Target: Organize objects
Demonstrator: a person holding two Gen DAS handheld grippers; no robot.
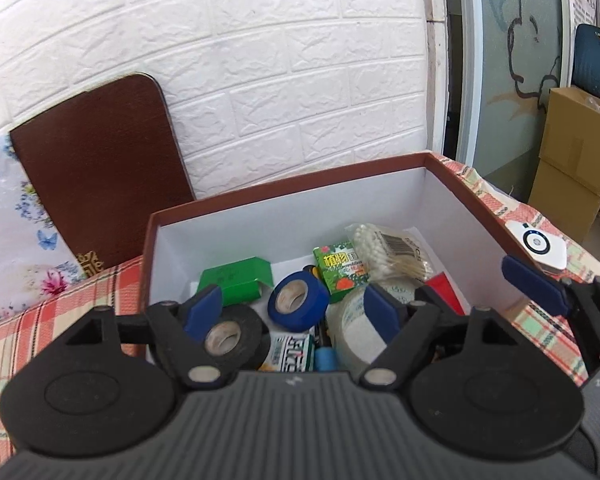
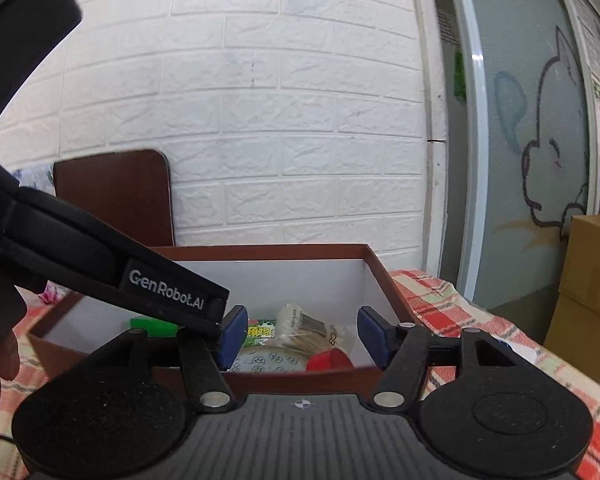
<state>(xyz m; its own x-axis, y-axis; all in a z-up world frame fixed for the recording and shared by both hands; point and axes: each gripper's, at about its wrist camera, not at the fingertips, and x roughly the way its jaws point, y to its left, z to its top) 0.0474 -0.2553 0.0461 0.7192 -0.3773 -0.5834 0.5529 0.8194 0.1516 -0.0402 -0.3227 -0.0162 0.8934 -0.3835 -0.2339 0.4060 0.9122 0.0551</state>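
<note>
My left gripper (image 1: 294, 312) hangs over the box (image 1: 284, 192), jaws spread and empty. My right gripper (image 2: 300, 338), beside it, is likewise spread and empty. Inside the box lie a black tape roll (image 1: 236, 334), blue tape roll (image 1: 298, 300), green carton (image 1: 236, 280) and cotton swabs (image 1: 388, 252). The box rests on a checked cloth (image 1: 60, 320).

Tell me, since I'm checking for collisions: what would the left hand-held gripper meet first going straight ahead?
Probably the blue tape roll in the box; it lies between the open left hand-held gripper fingertips' line, though depth is unclear.
</note>
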